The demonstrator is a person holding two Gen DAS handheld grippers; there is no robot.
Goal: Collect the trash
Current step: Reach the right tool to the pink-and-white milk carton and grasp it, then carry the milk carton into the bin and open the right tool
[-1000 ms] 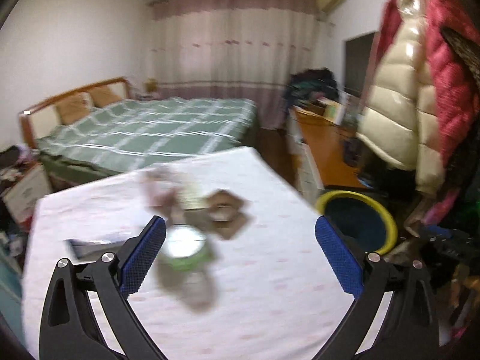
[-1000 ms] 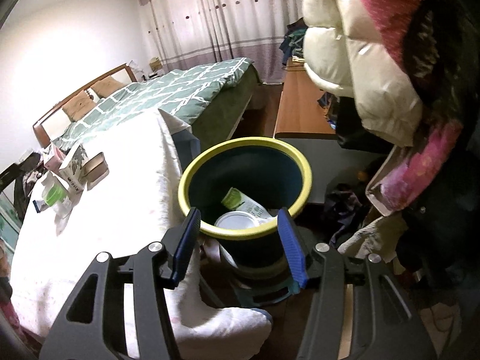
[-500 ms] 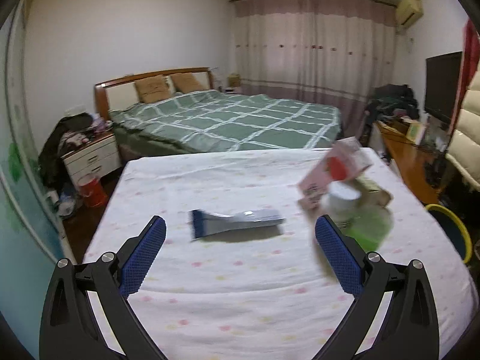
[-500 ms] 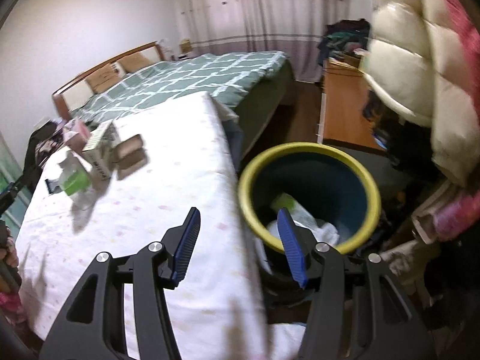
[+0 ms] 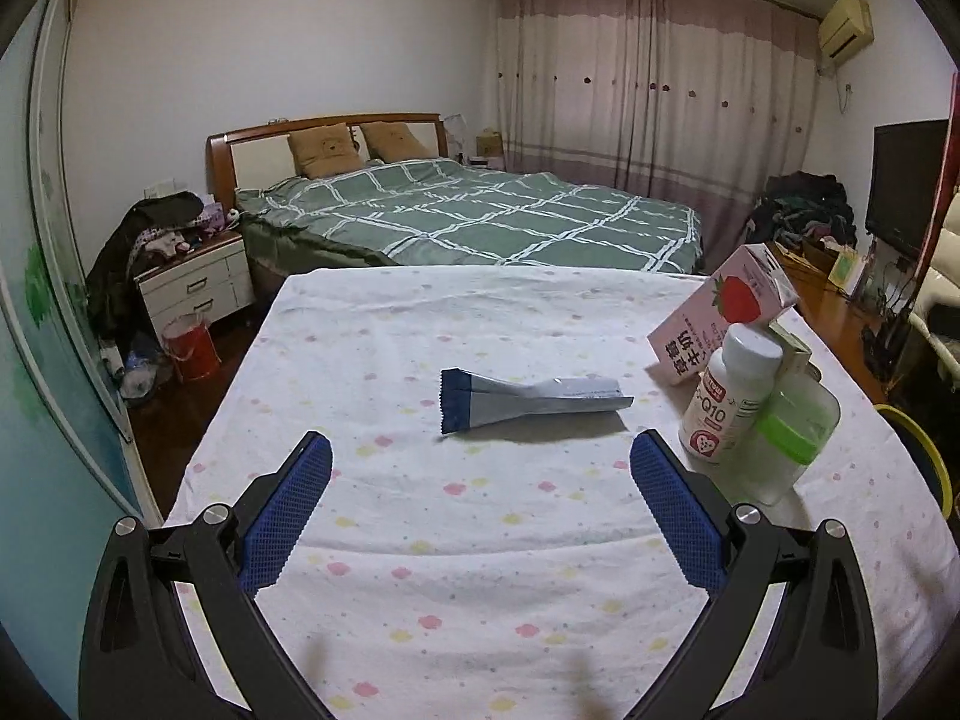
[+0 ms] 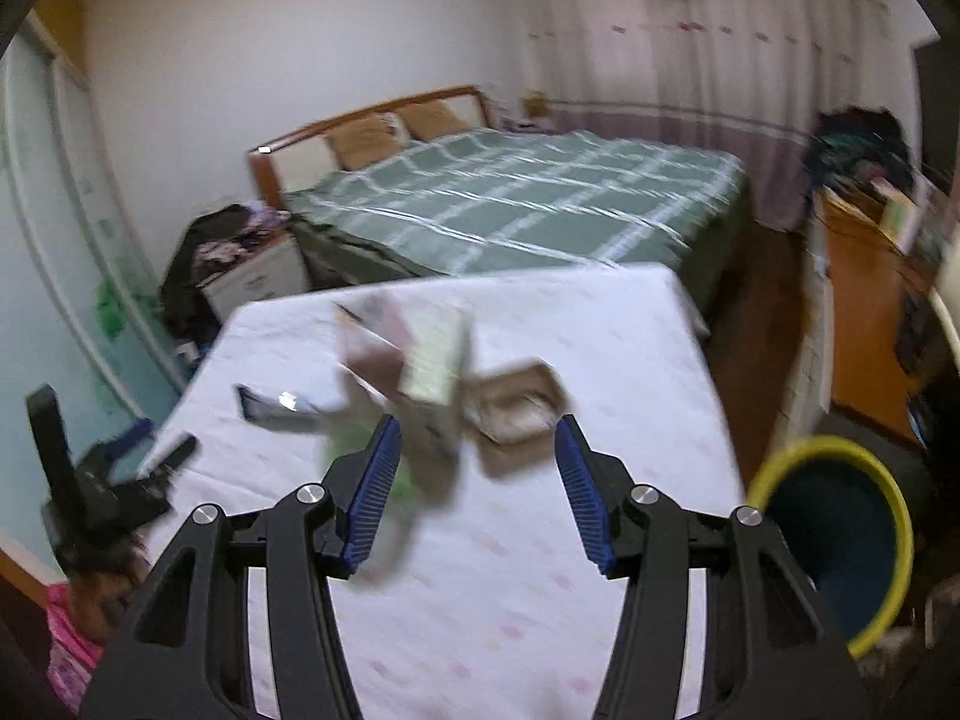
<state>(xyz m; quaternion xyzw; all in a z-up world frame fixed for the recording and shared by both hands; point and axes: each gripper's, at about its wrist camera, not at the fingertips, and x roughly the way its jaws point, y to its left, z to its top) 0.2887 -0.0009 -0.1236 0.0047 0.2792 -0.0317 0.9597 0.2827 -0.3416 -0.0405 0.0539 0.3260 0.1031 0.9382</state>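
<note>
Plainly, the flattened blue-and-silver foil tube [image 5: 528, 405] lies crosswise on the cloth-covered surface [image 5: 480, 570], straight ahead of the left tongs [image 5: 480, 513], spread wide and empty; the right tongs [image 6: 477, 492], half apart and empty, sit farther off, nearer the yellow-rimmed bin [image 6: 840, 540].

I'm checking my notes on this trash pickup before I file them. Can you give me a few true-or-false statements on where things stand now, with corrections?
1. The left gripper is open and empty. True.
2. The flattened blue and silver wrapper lies on the tablecloth. True.
3. The pink strawberry carton lies in the yellow-rimmed bin. False: it stands on the table behind the white bottle.
4. The right gripper is shut on the white bottle. False: its jaws are apart with nothing between them.
5. The bin stands on the table. False: it is beside the table, lower down.
</note>
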